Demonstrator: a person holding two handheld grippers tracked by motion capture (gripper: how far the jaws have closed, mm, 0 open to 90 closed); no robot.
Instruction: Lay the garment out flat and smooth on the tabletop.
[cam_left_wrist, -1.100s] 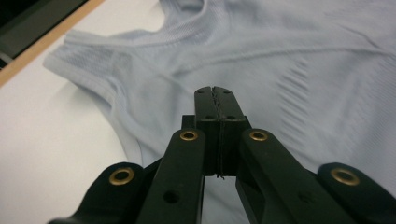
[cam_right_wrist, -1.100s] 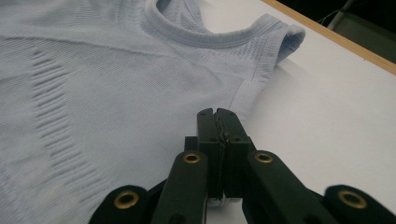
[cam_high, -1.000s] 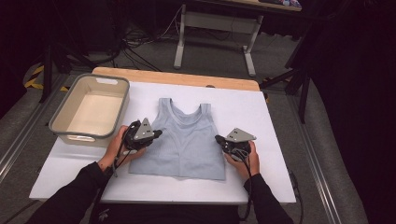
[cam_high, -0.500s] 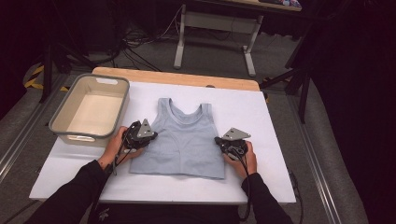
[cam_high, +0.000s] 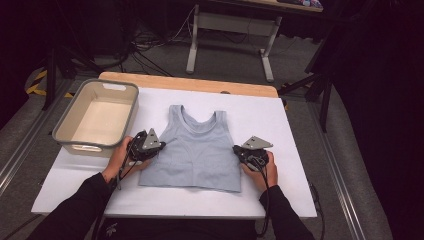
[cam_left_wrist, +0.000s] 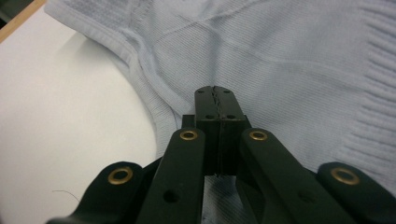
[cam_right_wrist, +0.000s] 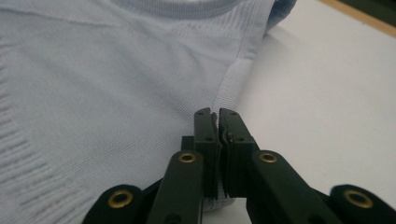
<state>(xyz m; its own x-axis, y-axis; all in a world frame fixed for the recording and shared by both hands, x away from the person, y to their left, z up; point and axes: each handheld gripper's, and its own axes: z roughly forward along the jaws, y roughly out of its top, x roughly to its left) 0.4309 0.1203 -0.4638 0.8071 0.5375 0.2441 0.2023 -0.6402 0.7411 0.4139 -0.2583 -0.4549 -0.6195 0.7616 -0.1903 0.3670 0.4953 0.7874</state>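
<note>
Your left tool (cam_high: 159, 145) at nine o'clock and right tool (cam_high: 237, 149) at three pinch the top's (cam_high: 197, 150) side hems, jaws closed; uneven lifting could let thin fabric slip out

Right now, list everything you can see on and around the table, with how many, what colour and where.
top: one, light blue, sleeveless, flat in the middle of the board, neck away from the person
tub: one, beige, on the board's far left corner, nothing visible inside
board: one, white, covering most of the table
table: one, wooden, its edge showing beyond the board
desk frame: one, grey, on the floor behind the table
cables: several, dark, on the floor behind
left gripper: one, black, jaws closed over the top's left edge
right gripper: one, black, jaws pinching the top's right edge
sleeves: two, black, coming in from the bottom
</note>
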